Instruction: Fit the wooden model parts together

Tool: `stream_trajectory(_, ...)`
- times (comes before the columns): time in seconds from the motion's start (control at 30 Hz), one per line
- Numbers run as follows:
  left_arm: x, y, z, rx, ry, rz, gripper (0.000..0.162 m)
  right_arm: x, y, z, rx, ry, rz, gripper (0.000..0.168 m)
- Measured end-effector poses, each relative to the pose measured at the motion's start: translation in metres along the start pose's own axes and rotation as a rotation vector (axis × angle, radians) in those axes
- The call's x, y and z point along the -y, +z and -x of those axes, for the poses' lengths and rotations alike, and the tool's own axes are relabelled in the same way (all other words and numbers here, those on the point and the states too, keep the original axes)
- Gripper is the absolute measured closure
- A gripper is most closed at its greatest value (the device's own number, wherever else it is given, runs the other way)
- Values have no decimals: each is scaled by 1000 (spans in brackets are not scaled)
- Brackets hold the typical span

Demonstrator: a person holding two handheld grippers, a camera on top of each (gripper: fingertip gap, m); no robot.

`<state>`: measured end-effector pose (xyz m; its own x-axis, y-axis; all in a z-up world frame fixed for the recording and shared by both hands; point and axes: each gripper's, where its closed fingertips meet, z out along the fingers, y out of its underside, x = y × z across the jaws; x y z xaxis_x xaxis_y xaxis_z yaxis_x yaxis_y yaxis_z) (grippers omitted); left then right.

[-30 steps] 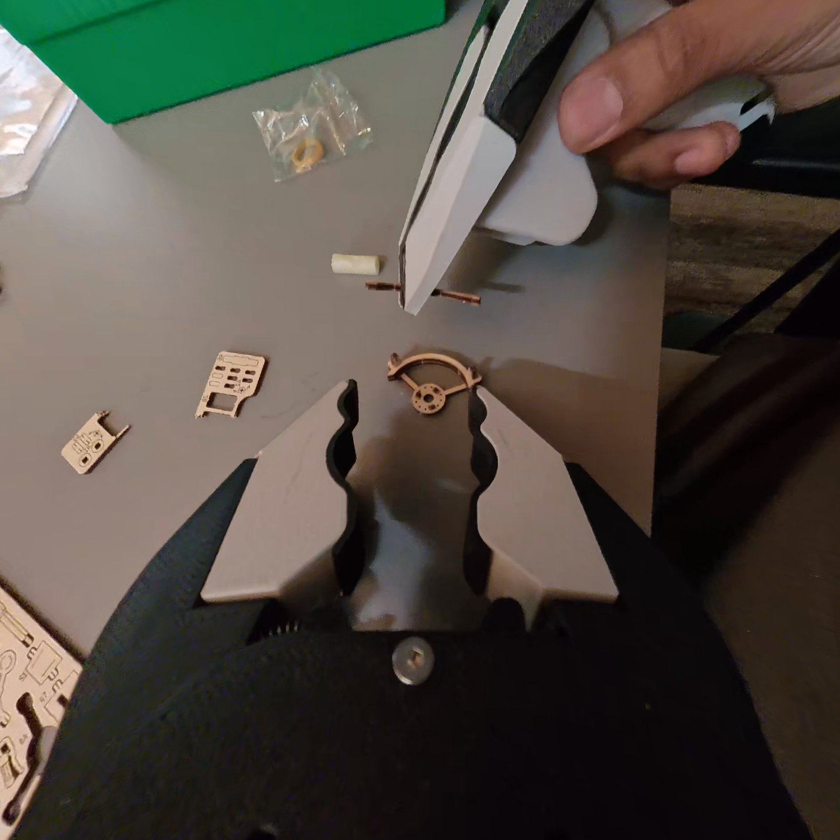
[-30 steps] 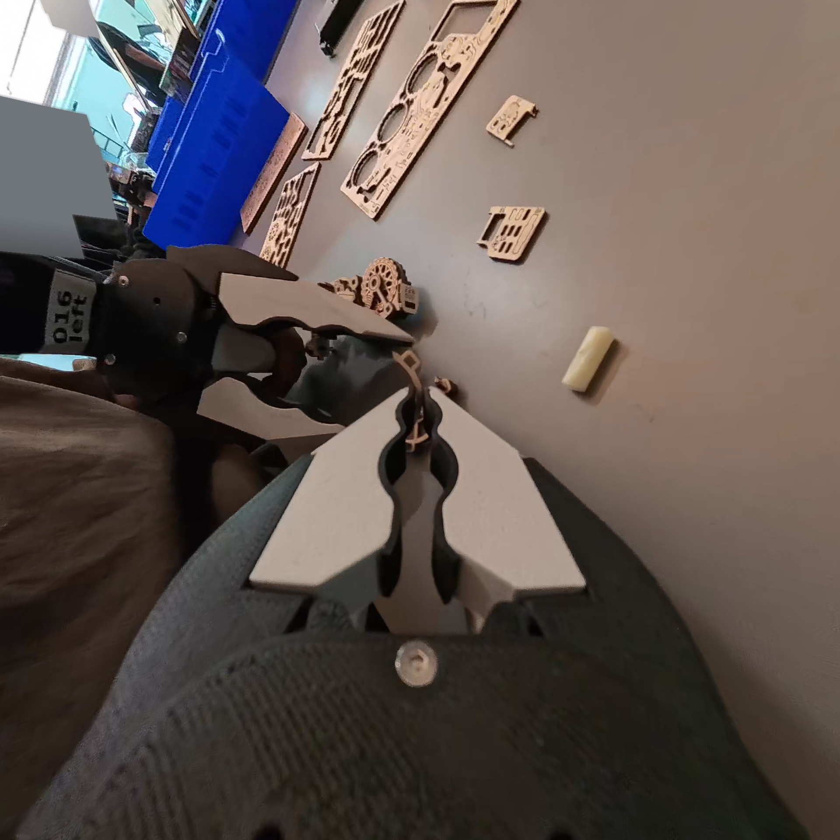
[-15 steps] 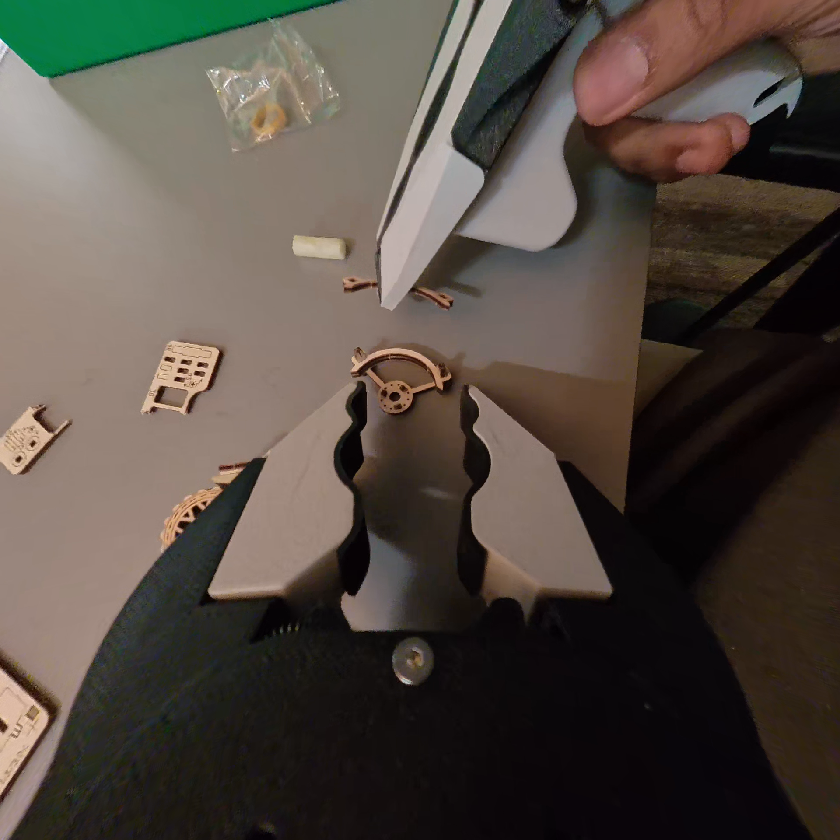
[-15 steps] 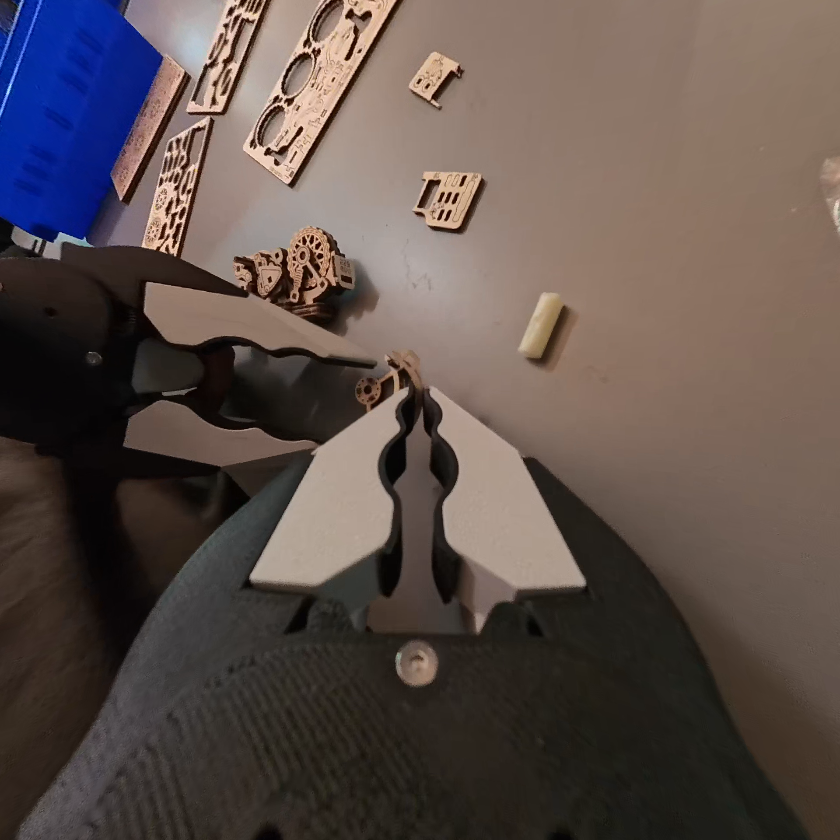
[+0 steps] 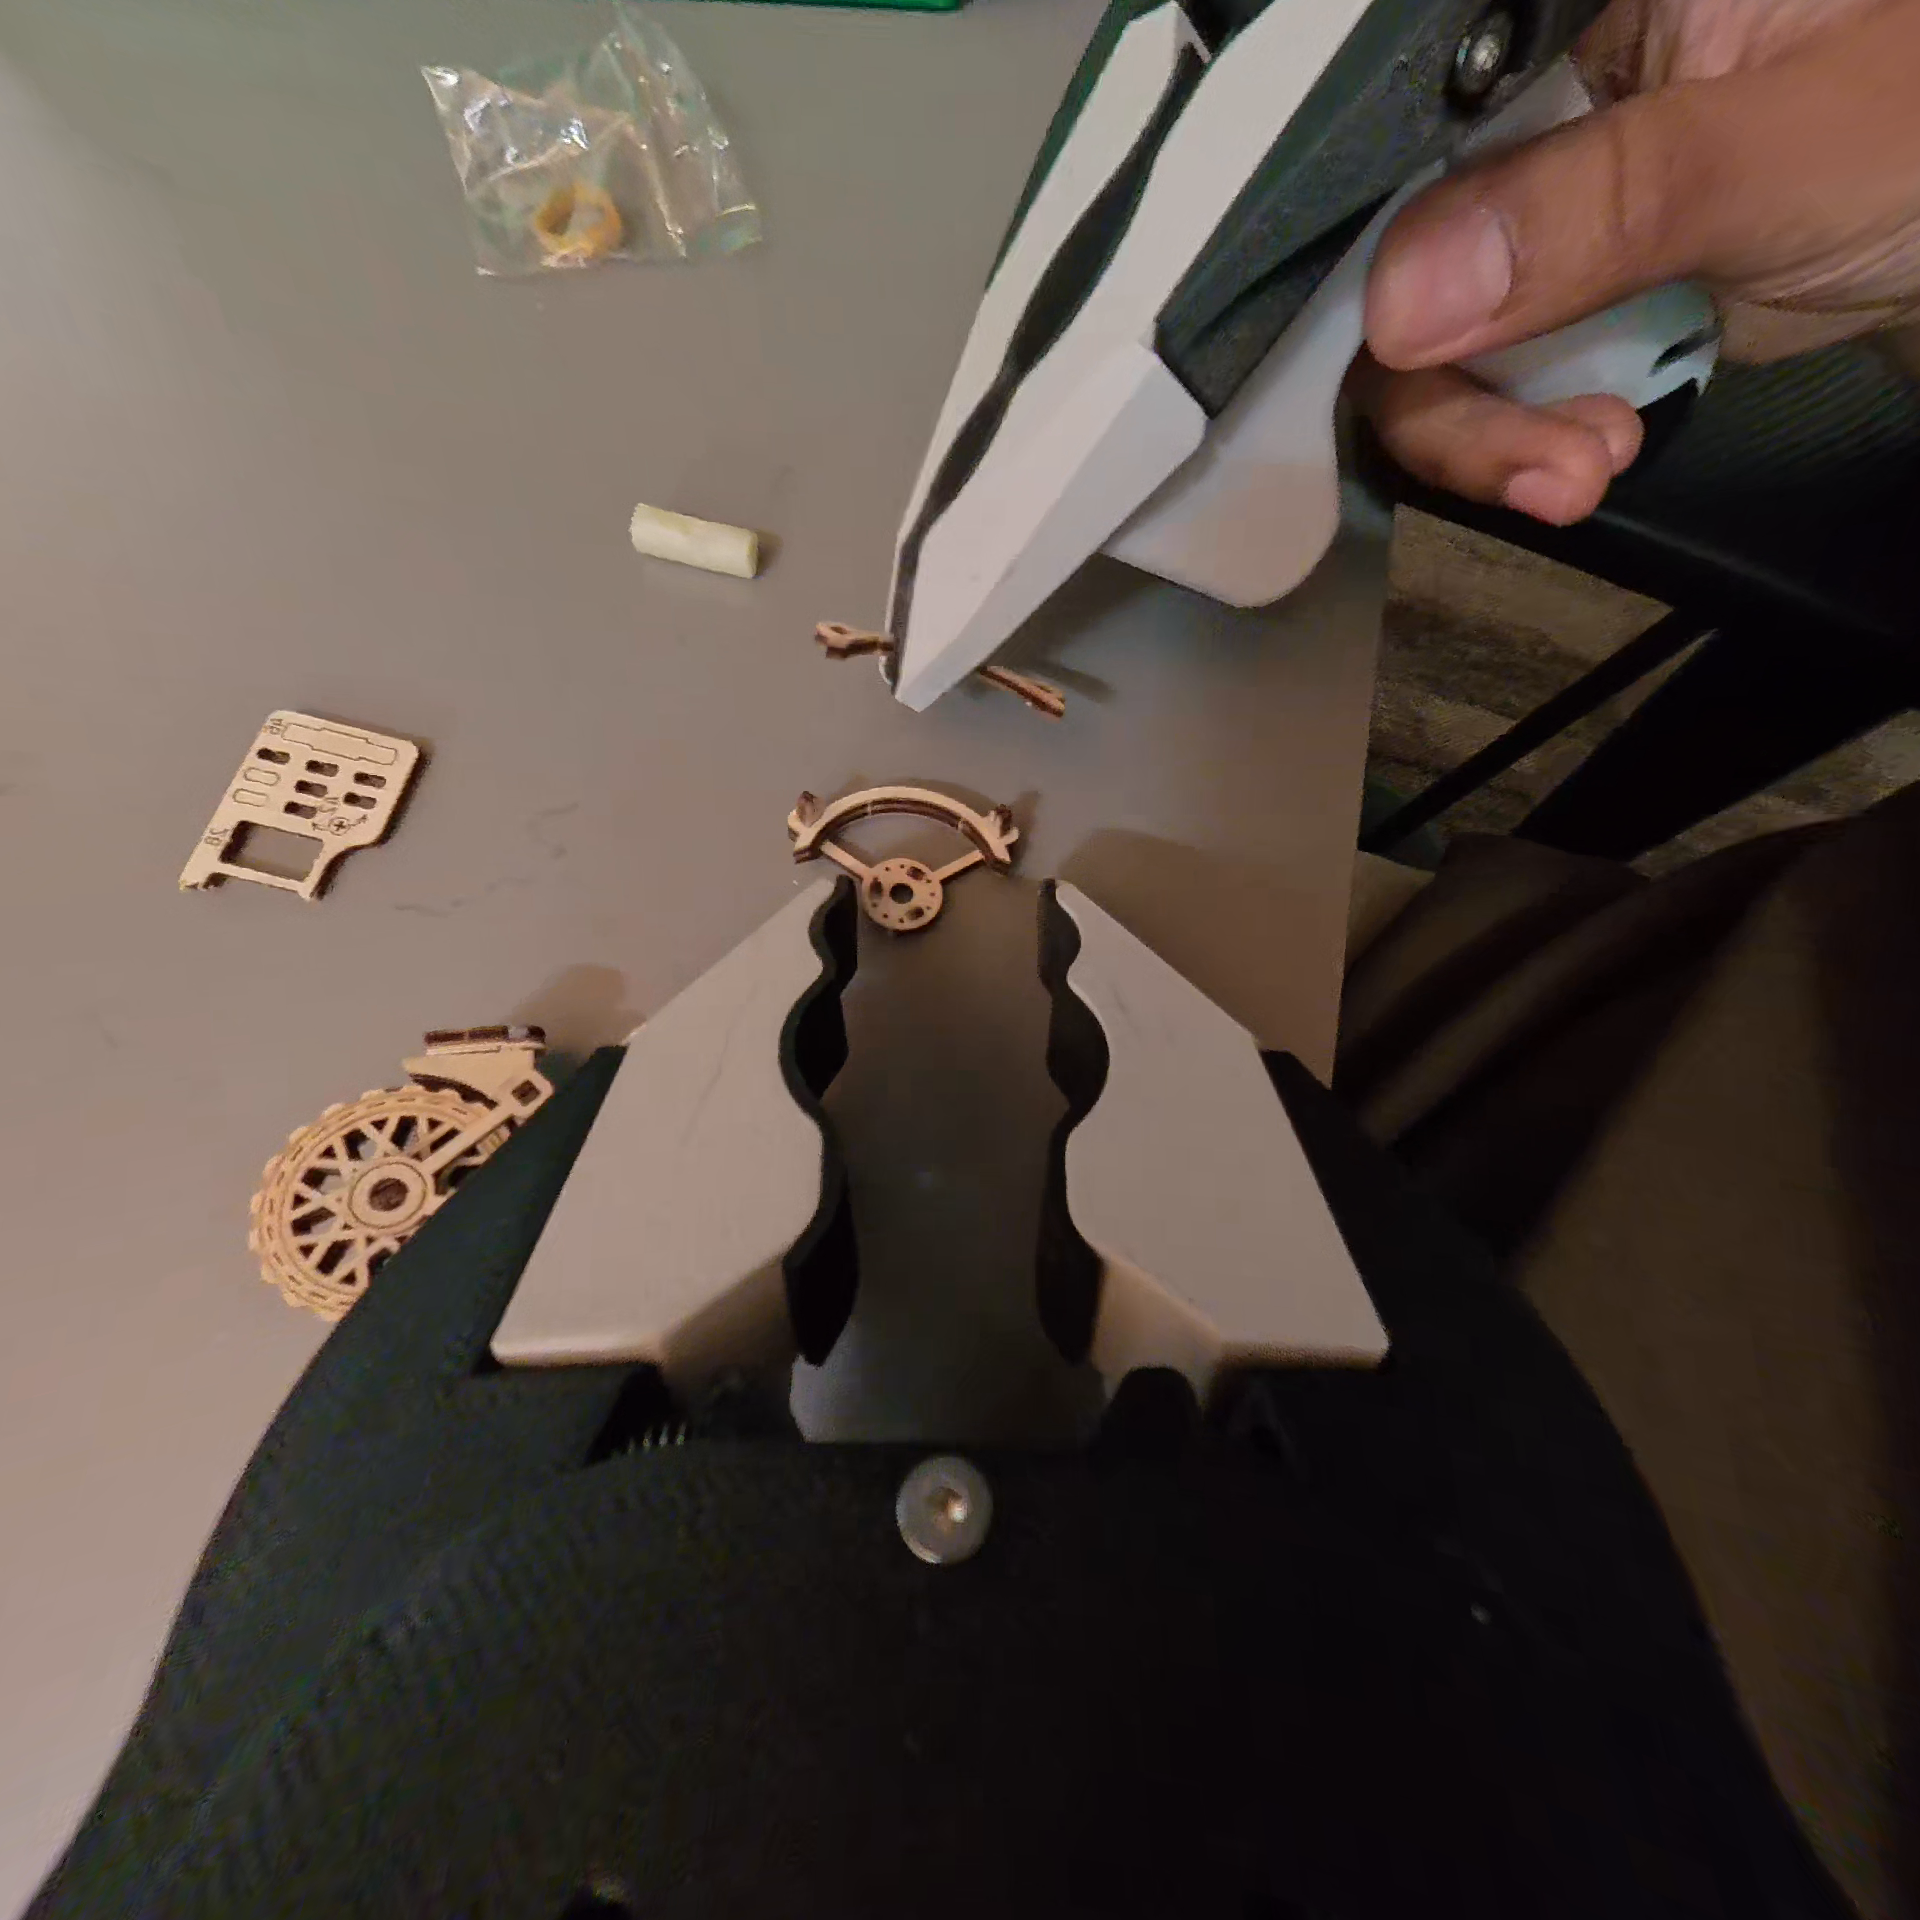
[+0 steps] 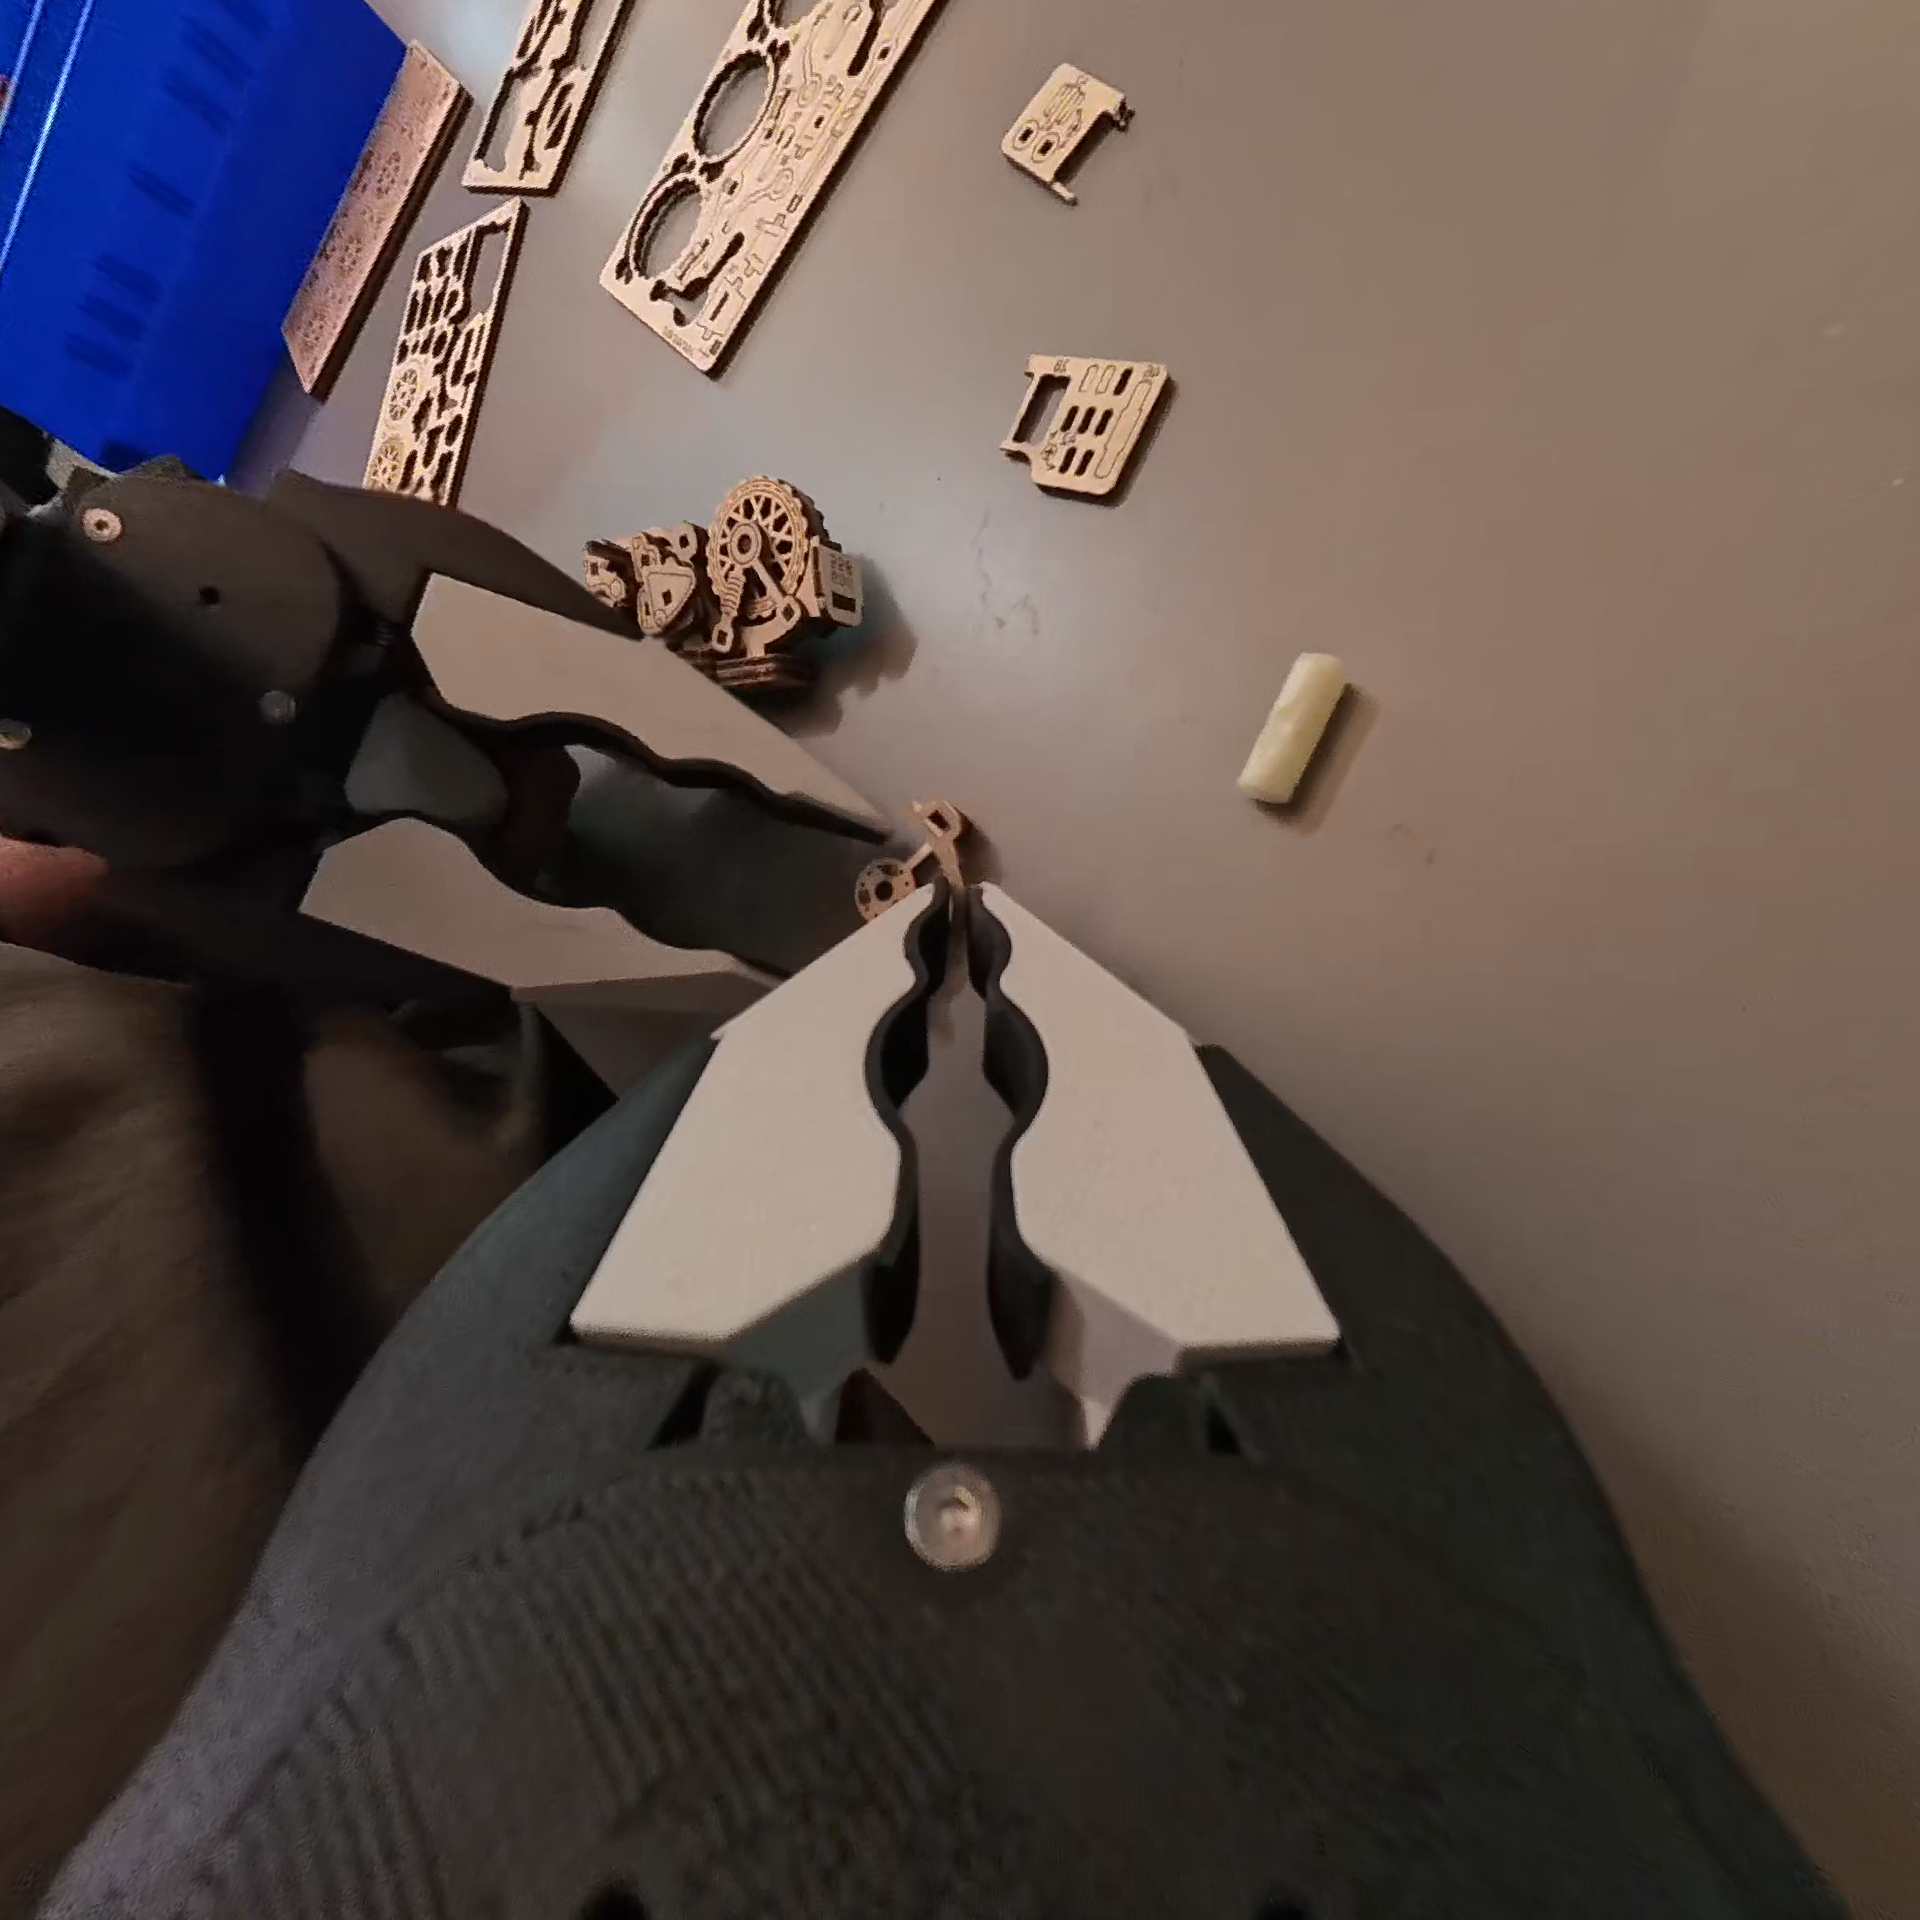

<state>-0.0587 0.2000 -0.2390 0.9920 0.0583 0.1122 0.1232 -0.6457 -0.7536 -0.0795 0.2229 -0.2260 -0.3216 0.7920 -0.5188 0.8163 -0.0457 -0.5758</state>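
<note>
Partly hidden, a thin wooden strip (image 5: 940,670) sits pinched in the right tongs (image 6: 954,896); left tongs (image 5: 940,888) gape empty.

Pale tan laser-cut wooden arc piece (image 5: 900,858) is showing dark burnt edges against the plain grey counter (image 5: 312,468); a cream stubby cylinder (image 5: 693,538) is lying beside.

Both wrist views look closely down, sharing the arc-shaped wooden part (image 5: 900,858).
</note>
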Motion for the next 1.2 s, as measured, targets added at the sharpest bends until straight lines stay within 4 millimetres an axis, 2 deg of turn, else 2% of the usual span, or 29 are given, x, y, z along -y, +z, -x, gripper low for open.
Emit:
stream_trajectory(0.2, -2, 2, 8, 52, -2, 18, 140, -3, 3, 12, 81, 12, 7, 167)
stream_trajectory(0.53, -4, 7, 10, 62, 0, 48, 142, -6, 3, -6, -25, -25, 27, 167)
stream_trajectory(0.67, -3, 6, 11, 56, -10, 44, 149, -8, 0, -16, -91, -39, 44, 166)
stream_trajectory(0.77, -2, 6, 11, 49, -18, 39, 149, -13, -1, -23, -143, -59, 75, 160)
stream_trajectory(0.9, -2, 6, 11, 50, -21, 40, 149, -15, -2, -20, -162, -94, 97, 153)
stream_trajectory(1.03, -3, 6, 11, 56, -15, 43, 149, -9, -12, -23, -160, -117, 70, 144)
stream_trajectory(1.13, -3, 6, 11, 55, -17, 43, 149, 0, -17, -10, -53, -158, 20, 149)
stream_trajectory(1.2, -3, 6, 11, 48, -25, 41, 149, 5, -22, -13, -81, -242, -6, 160)
